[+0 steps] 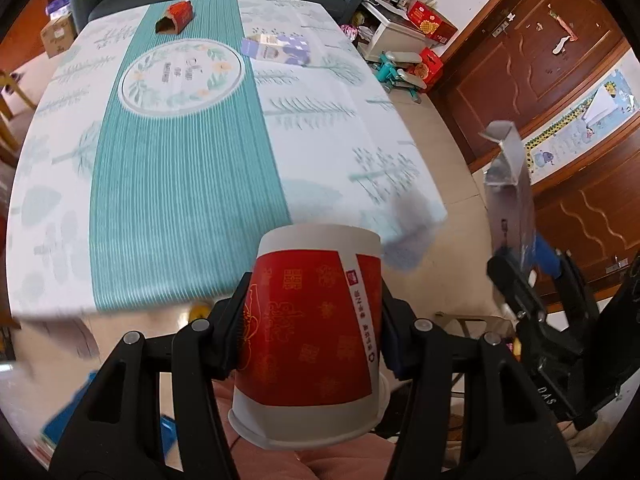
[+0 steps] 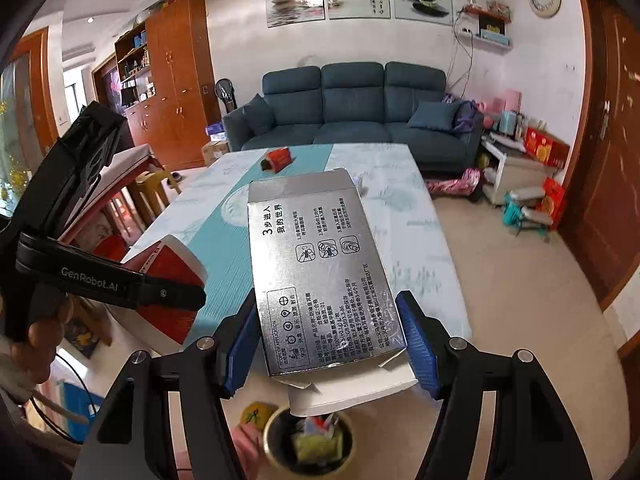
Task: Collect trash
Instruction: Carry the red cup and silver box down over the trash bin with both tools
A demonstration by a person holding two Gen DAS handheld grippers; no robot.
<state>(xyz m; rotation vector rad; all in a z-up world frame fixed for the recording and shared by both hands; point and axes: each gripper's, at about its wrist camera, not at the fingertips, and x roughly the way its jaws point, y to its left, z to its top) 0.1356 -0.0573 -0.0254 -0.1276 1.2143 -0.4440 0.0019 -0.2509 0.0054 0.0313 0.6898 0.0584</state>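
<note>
My left gripper [image 1: 312,334] is shut on a red and white paper cup [image 1: 316,340], held upside down past the table's near edge; the cup also shows in the right wrist view [image 2: 170,276]. My right gripper [image 2: 330,340] is shut on a flat silver carton [image 2: 320,272], held over a round trash bin [image 2: 308,444] on the floor that holds wrappers. The carton also shows in the left wrist view [image 1: 510,196], right of the cup. On the table [image 1: 320,128] lie a red carton [image 1: 176,18] at the far end and a purple and white carton [image 1: 276,48].
A blue sofa [image 2: 352,112] stands behind the table. Red boxes [image 2: 544,148] and a teal toy [image 2: 524,212] clutter the floor at the right, by a wooden door [image 2: 600,200]. A wooden cabinet [image 2: 176,80] and a yellow stool [image 2: 156,188] stand at the left.
</note>
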